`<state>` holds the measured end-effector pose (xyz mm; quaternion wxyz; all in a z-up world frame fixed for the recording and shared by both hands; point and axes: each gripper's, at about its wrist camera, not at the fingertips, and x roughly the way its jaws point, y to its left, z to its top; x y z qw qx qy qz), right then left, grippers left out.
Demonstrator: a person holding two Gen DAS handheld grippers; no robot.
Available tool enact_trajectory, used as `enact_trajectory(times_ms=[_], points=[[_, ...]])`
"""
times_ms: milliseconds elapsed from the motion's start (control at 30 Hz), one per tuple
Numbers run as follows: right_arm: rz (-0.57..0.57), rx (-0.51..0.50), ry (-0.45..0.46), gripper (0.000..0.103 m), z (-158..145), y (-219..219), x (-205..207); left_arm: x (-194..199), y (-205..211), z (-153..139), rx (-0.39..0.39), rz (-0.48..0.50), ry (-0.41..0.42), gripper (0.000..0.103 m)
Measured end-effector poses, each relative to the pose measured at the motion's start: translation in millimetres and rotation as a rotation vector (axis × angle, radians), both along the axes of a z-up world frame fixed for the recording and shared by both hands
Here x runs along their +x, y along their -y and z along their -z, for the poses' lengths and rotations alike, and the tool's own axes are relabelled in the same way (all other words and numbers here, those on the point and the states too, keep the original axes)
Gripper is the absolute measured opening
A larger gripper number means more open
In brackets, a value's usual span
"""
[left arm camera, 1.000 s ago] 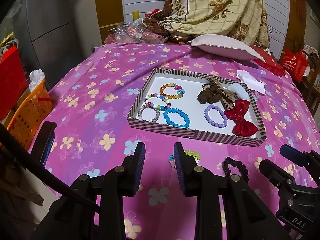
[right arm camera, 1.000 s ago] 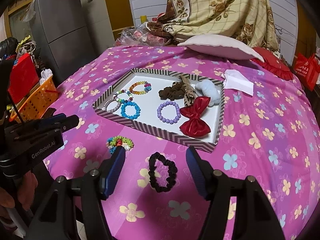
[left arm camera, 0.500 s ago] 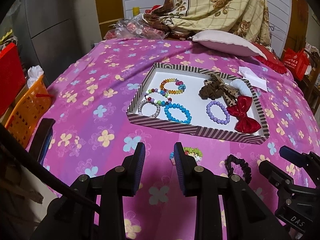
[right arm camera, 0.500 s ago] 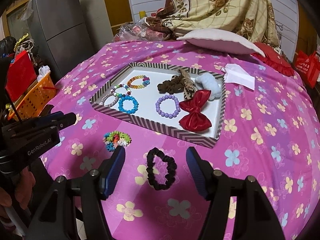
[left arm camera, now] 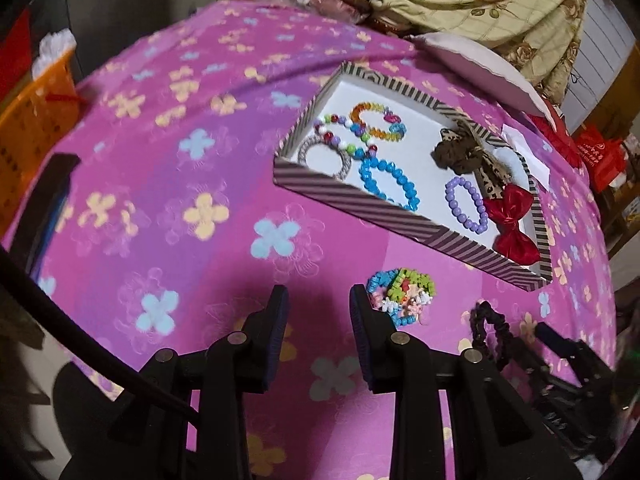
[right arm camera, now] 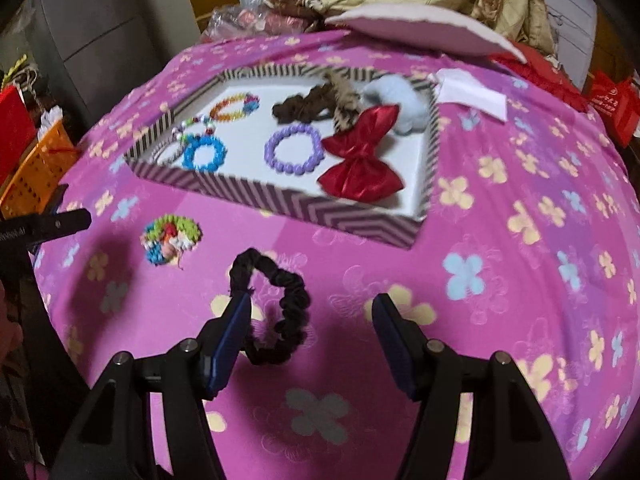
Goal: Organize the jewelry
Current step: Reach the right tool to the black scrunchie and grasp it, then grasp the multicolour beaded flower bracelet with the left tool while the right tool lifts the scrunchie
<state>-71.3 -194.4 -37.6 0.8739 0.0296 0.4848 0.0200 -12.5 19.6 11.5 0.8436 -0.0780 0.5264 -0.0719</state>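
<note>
A striped tray [left arm camera: 360, 200] [right arm camera: 280, 200] on the pink flowered cloth holds bead bracelets, brown scrunchies and a red bow [right arm camera: 360, 160]. In front of it lie a multicoloured bead bracelet [left arm camera: 402, 296] [right arm camera: 171, 238] and a black scrunchie [right arm camera: 276, 304] [left arm camera: 490, 332]. My left gripper [left arm camera: 318, 308] hovers just left of the multicoloured bracelet, its jaws opening with nothing between them. My right gripper [right arm camera: 310, 316] is open low over the cloth, the black scrunchie's near part lying between its fingers beside the left pad [right arm camera: 230, 332], not pressed.
An orange basket [left arm camera: 36, 120] stands off the left edge of the bed. A pale pillow [right arm camera: 420, 28], a patterned blanket [left arm camera: 500, 4] and a white paper [right arm camera: 472, 94] lie behind the tray. A red bag [right arm camera: 616, 108] is at far right.
Both grippers have dropped toward the cloth and moved forward. The left one has rolled and widened beside the multicoloured bracelet; the black scrunchie now lies between the right fingers.
</note>
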Motion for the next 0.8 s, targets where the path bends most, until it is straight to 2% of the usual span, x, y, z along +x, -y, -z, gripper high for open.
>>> enact_trajectory(times_ms=[100,333,633,733,767,800], points=[[-0.016,-0.042,-0.015,0.059,9.2,-6.7,4.9,4.0,4.2,5.6,-0.04,0.012,-0.026,0.052],[-0.015,-0.041,-0.025,0.059,14.6,-1.2,9.7,15.1,26.5,20.6,-0.075,0.063,-0.088,0.055],[-0.026,-0.037,0.004,0.059,15.1,-1.4,16.2,27.5,47.4,29.9,-0.056,0.091,-0.106,0.057],[-0.033,-0.045,0.02,0.047,15.1,-3.3,16.0,29.8,54.2,37.5,-0.057,0.108,-0.126,0.057],[-0.039,-0.046,0.022,0.037,14.7,-4.0,15.9,30.2,55.2,40.1,-0.051,0.111,-0.134,0.056],[-0.048,-0.039,0.024,0.027,14.4,-4.3,15.7,31.0,55.2,42.8,-0.051,0.112,-0.145,0.048]])
